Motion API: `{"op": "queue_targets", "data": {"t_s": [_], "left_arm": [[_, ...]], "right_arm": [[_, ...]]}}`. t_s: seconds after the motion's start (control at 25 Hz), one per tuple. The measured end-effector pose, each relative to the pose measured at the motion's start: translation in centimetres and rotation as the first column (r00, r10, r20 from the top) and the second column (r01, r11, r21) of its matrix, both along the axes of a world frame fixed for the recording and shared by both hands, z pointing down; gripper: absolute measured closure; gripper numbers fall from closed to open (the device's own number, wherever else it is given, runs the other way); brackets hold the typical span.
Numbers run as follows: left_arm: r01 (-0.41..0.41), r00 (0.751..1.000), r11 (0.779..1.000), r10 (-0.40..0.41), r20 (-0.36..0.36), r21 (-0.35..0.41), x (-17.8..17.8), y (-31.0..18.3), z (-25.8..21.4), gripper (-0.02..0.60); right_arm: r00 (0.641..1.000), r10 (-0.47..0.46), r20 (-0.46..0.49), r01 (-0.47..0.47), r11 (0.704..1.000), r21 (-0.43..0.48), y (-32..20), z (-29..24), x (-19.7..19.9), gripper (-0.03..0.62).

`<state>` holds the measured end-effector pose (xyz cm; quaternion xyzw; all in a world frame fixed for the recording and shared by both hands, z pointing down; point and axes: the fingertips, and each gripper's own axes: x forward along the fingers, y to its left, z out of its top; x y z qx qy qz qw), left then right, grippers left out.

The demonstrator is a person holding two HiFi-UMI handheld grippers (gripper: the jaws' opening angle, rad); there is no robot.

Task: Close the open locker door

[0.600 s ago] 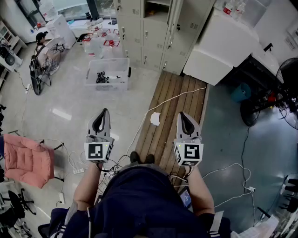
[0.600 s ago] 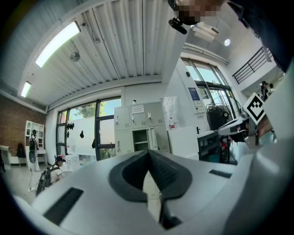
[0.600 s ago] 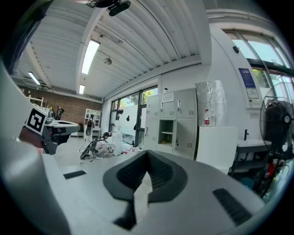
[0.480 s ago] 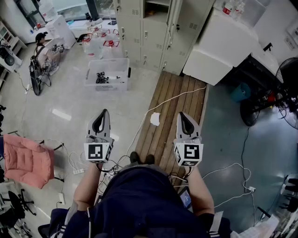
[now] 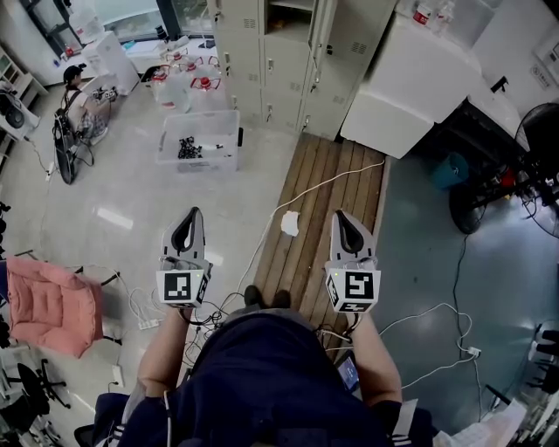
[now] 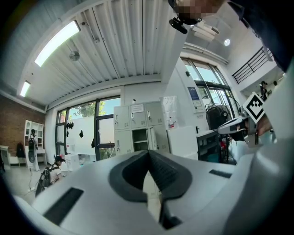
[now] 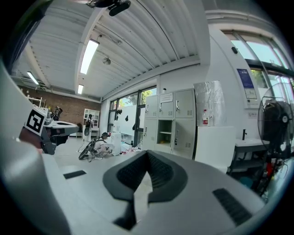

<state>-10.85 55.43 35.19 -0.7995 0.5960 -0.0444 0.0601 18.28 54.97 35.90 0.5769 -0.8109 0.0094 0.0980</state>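
Almost nothing has changed since half a second ago. Both grippers hang where they were, and only the room has slid a touch toward the top of the head view.

On the left gripper (image 5: 193, 212), my fingers (image 6: 131, 176) are clenched tip to tip with nothing between them. The right gripper (image 5: 342, 215) is the same, its fingers (image 7: 165, 174) pressed together and empty. Both point forward, side by side, above the floor.

Just ahead of and below the right fingertips runs a strip of wooden planks (image 5: 336, 188). A white cable (image 5: 325, 182) snakes across it, and a crumpled white scrap (image 5: 291, 223) lies between the two pairs of fingertips. Beyond the left fingers, well apart, sits a clear bin (image 5: 203, 140).

Far ahead, between the lines of my two grippers and nearer the right one, stands the bank of lockers. One open locker (image 5: 293, 16) shows its dark inside, and its locker door (image 5: 324, 28) is swung out on that compartment's right.

I judge this to be the approach, since nothing has touched the door yet. The next move, as I see it, is to walk forward along the planks, mind the cable underfoot, and bring the right fingers up to the door's free edge. Kept clenched, they should serve to push it flat into its frame, so no grasp seems needed.
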Motion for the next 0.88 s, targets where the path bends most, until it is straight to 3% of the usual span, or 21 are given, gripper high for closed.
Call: {"op": "queue_targets", "data": {"t_s": [0.32, 0.4, 0.52, 0.6, 0.88], "left_arm": [[0.0, 1.0, 1.0, 0.0, 0.004, -0.003, -0.1, 0.3, 0.1, 0.58], [-0.001, 1.0, 1.0, 0.001, 0.006, -0.004, -0.2, 0.2, 0.2, 0.58], [-0.004, 1.0, 1.0, 0.004, 0.005, -0.006, -0.3, -0.2, 0.1, 0.58], [-0.004, 1.0, 1.0, 0.004, 0.0, -0.011, -0.3, -0.4, 0.0, 0.58], [-0.018, 1.0, 1.0, 0.018, 0.007, -0.018, -1.7, -0.9, 0.7, 0.58]], "right_arm": [[1.0, 0.007, -0.015, -0.006, 1.0, 0.026, 0.1, -0.3, 0.2, 0.575], [1.0, -0.016, -0.016, 0.016, 1.0, 0.015, -0.1, -0.1, -0.1, 0.427], [0.999, -0.05, -0.02, 0.05, 0.999, 0.022, -0.6, -0.4, -0.6, 0.333], [0.997, -0.073, -0.022, 0.073, 0.997, 0.026, -0.9, -0.6, -0.9, 0.213], [0.992, -0.128, 0.019, 0.127, 0.99, 0.058, -2.3, -2.1, -2.2, 0.068]]}}
